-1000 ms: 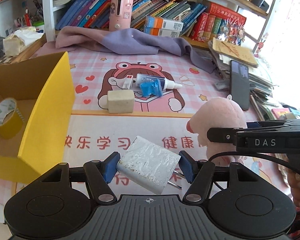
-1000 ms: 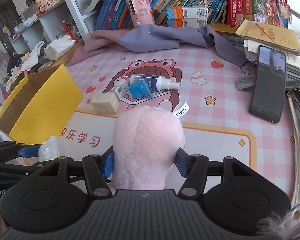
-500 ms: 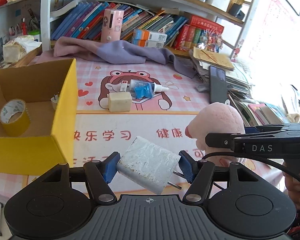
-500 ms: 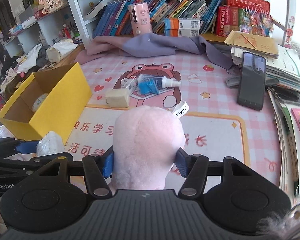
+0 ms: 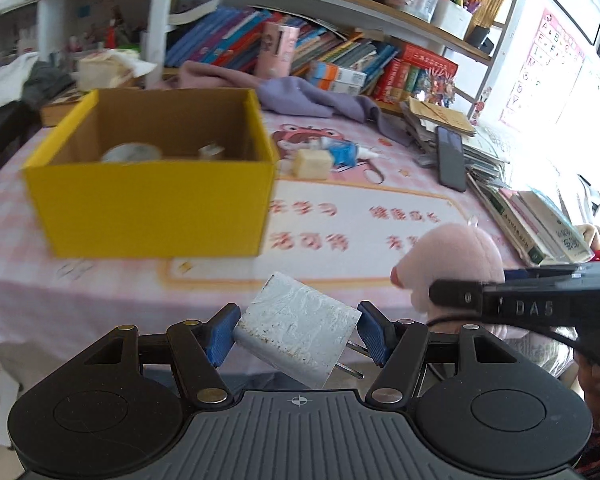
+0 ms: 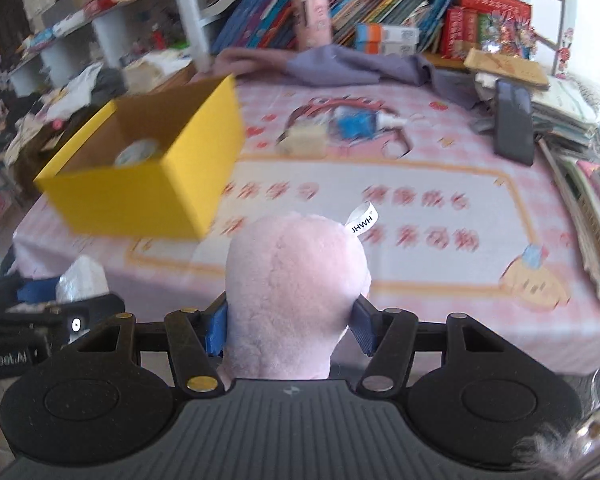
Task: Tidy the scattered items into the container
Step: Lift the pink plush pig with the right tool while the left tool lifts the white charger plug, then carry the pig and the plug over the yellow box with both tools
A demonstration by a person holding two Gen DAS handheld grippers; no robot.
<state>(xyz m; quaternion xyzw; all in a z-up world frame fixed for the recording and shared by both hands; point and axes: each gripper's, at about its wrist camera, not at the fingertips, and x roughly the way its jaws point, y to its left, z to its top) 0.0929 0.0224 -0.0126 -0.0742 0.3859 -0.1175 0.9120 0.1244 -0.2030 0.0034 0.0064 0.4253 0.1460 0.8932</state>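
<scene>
My left gripper (image 5: pixel 296 334) is shut on a white plug adapter (image 5: pixel 296 332), held in the air off the table's near edge. My right gripper (image 6: pixel 290 326) is shut on a pink plush toy (image 6: pixel 296 296), which also shows in the left wrist view (image 5: pixel 456 268). The yellow cardboard box (image 5: pixel 152 208) stands on the pink table mat, ahead and left of both grippers, also in the right wrist view (image 6: pixel 148 196). A tape roll (image 5: pixel 132 154) lies inside it. A beige block (image 5: pixel 312 163) and a blue-and-white tube (image 5: pixel 342 152) lie beyond the box.
A black phone (image 5: pixel 450 158) lies on stacked books and papers at the right. A purple cloth (image 5: pixel 312 100) lies along the bookshelf at the back. A pink bottle (image 5: pixel 278 52) stands on the shelf. The table's near edge is just ahead of both grippers.
Both grippers have pulled back and up from the table with their items held. The yellow box now sits further ahead and more central. The view is motion-blurred.
</scene>
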